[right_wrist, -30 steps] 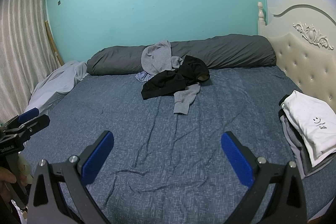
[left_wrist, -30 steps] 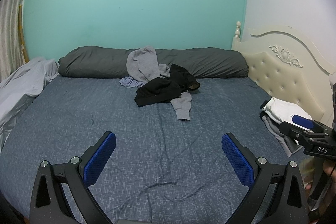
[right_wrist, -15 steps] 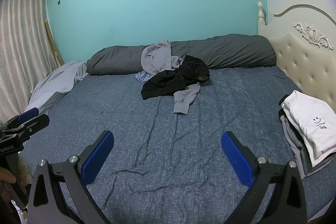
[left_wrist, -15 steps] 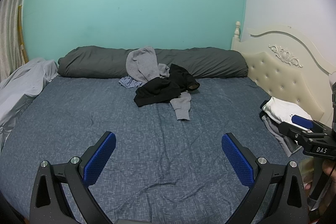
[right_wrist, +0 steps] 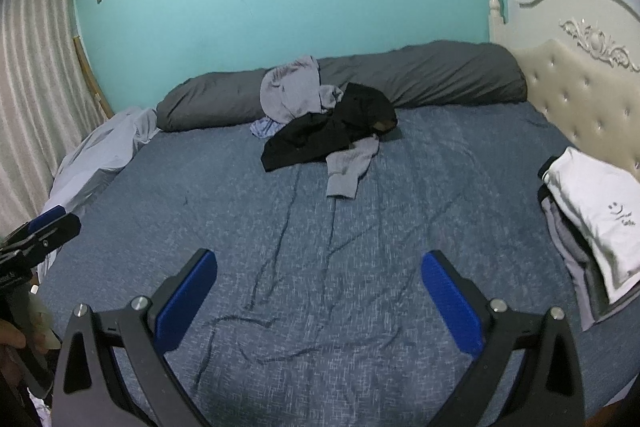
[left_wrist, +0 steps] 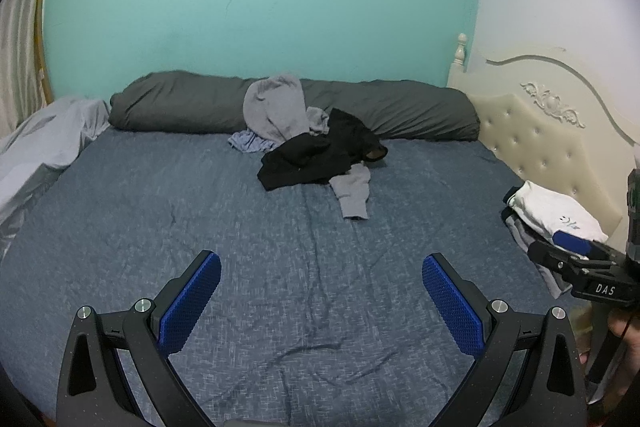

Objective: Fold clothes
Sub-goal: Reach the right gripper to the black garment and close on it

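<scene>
A heap of unfolded clothes lies at the far middle of the bed: a black garment, a grey sweatshirt with one sleeve trailing forward, and a small blue-striped piece. A folded stack topped by a white shirt rests at the right edge. My left gripper and right gripper both stand open over the near bedsheet, holding nothing, well short of the heap.
A long dark grey bolster lies along the teal wall. A pale sheet is bunched at the left edge. The cream padded headboard bounds the right side. Curtains hang at far left.
The right gripper's view has swung and tilted a little, bringing the folded stack closer at its right. The left gripper has barely moved. Both stay open.
</scene>
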Tool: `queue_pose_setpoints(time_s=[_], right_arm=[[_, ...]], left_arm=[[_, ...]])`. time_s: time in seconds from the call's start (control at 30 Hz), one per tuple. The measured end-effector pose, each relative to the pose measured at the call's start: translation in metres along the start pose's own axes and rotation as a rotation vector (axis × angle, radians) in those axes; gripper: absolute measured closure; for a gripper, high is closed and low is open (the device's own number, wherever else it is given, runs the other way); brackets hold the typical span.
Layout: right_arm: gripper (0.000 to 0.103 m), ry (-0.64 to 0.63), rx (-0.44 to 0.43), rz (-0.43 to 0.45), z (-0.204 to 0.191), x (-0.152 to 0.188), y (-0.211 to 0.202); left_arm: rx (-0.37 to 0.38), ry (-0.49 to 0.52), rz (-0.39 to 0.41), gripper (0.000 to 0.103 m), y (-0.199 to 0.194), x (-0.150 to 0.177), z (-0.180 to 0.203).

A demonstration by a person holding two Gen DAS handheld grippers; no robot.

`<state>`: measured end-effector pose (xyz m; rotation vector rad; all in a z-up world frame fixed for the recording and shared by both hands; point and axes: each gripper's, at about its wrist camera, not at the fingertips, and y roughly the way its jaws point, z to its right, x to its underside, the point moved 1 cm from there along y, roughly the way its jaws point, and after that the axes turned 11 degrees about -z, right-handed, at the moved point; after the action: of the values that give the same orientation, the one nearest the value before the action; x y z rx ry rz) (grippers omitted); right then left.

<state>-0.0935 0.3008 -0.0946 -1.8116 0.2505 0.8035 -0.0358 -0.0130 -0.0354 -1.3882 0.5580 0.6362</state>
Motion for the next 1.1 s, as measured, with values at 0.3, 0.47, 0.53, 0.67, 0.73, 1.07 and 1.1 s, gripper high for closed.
queue_pose_setpoints(time_s=[0.3, 0.47, 0.53, 0.67, 0.73, 1.07, 1.1], right_arm=[[0.000, -0.008, 0.000, -0.041, 0.007, -0.019, 0.074], [0.000, -0.043, -0.017, -0.071, 0.003, -0.041, 0.130], [0.000, -0.056, -0.026, -0.076, 0.002, -0.051, 0.151], [0.000, -0.097, -0.046, -0.087, 0.003, -0.077, 0.202], [0.000, -0.115, -0.052, -0.089, 0.006, -0.091, 0.229], [0.001, -0.034, -0.052, -0.111, 0.048, -0.161, 0.346], [0.002, -0.036, -0.049, -0.110, 0.050, -0.169, 0.357]], left_arm=[[-0.023, -0.033, -0.030, 0.000, 0.068, -0.009, -0.027], [-0.029, -0.082, -0.057, 0.000, 0.121, -0.019, -0.051], [-0.029, -0.105, -0.063, 0.000, 0.140, -0.021, -0.061], [-0.040, -0.163, -0.066, 0.000, 0.180, -0.023, -0.086], [-0.036, -0.197, -0.068, 0.000, 0.201, -0.025, -0.099], [-0.012, -0.297, -0.085, 0.000, 0.293, -0.040, -0.134], [-0.012, -0.303, -0.089, 0.000, 0.301, -0.040, -0.136]])
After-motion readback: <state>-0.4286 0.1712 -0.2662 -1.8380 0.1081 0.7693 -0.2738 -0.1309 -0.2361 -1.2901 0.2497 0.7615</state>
